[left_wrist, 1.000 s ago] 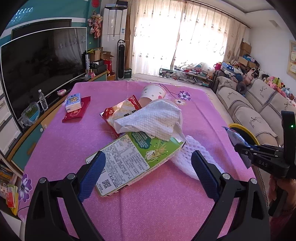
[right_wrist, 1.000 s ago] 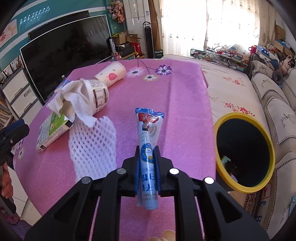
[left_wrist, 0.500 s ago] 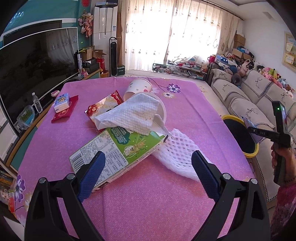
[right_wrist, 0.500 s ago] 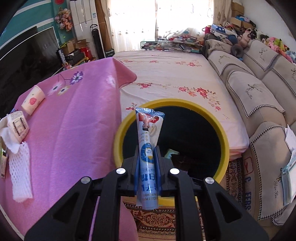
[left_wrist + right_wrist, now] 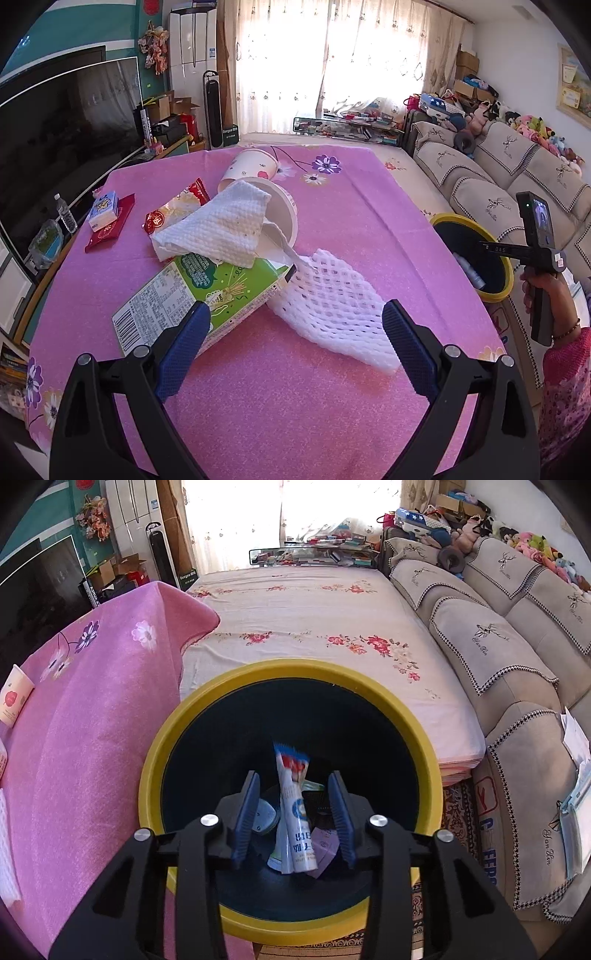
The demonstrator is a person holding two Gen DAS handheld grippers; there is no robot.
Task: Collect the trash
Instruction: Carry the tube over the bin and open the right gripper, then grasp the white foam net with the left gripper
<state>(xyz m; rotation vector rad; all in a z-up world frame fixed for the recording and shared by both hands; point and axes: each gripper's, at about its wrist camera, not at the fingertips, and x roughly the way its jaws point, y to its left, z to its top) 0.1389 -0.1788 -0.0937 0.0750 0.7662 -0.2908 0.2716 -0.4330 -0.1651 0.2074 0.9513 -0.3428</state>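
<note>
My right gripper (image 5: 293, 814) hangs over the yellow-rimmed bin (image 5: 192, 716), its jaws opening. The blue-and-white stick packet (image 5: 295, 805) stands loose between the pads, touching neither, above other scraps in the bin. My left gripper (image 5: 291, 349) is open over the pink table (image 5: 288, 406), nothing between its fingers. Just ahead lie a white foam net (image 5: 328, 299), a green carton (image 5: 192, 288), a white tissue (image 5: 221, 225) draped over a tipped tub (image 5: 284, 210), a red snack wrapper (image 5: 177, 206) and a paper cup (image 5: 251, 168). The bin (image 5: 476, 254) shows at the table's right edge.
A sofa (image 5: 517, 635) runs along the right, a flowered bedspread (image 5: 314, 616) lies beyond the bin. A television (image 5: 62, 129) stands left of the table. A small blue box on a red packet (image 5: 105, 218) lies at the table's left. A person's hand (image 5: 543, 284) holds the right tool.
The right gripper swung from over the table to above the bin, and its jaws parted off the stick packet. The left gripper drifted closer to the foam net and carton.
</note>
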